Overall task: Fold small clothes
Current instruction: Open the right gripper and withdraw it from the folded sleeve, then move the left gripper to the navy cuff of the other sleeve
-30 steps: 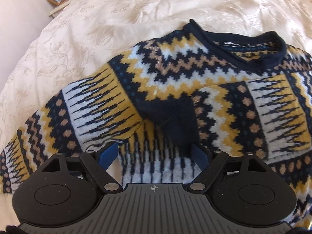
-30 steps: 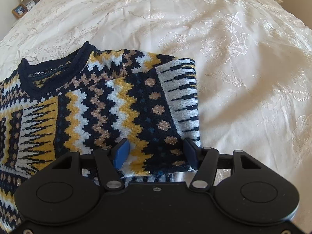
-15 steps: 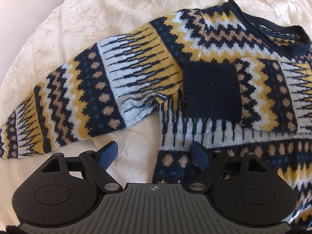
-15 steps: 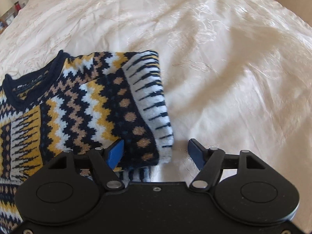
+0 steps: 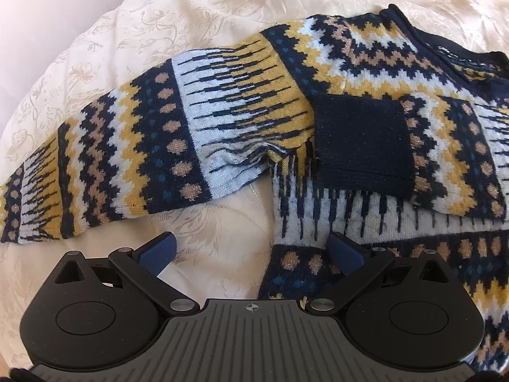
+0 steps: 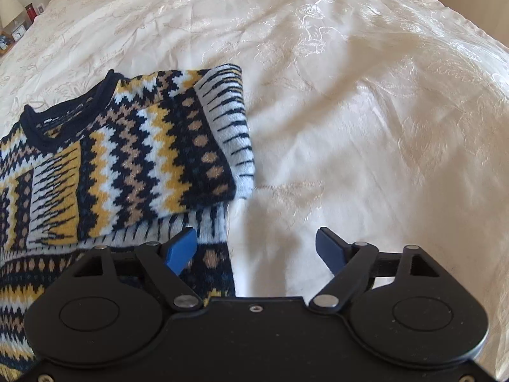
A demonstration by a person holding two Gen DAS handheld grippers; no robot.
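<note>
A knitted sweater in navy, yellow, white and tan zigzags lies flat on the bed. One sleeve stretches out to the left. The other sleeve is folded across the chest, its navy cuff near the armpit. My left gripper is open over the sweater's left side edge, holding nothing. In the right wrist view the sweater fills the left half, with the folded sleeve's edge on its right. My right gripper is open at the sweater's right side edge, holding nothing.
The cream embroidered bedspread spreads wide to the right of the sweater. A bedside table with a lamp, a clock and small items stands at the far left. The bed's left edge and a pale wall show in the left wrist view.
Both grippers have pulled back from the sweater and drifted outward. The left one now looks at the outstretched sleeve; the right one has shifted right over bare bedspread.
</note>
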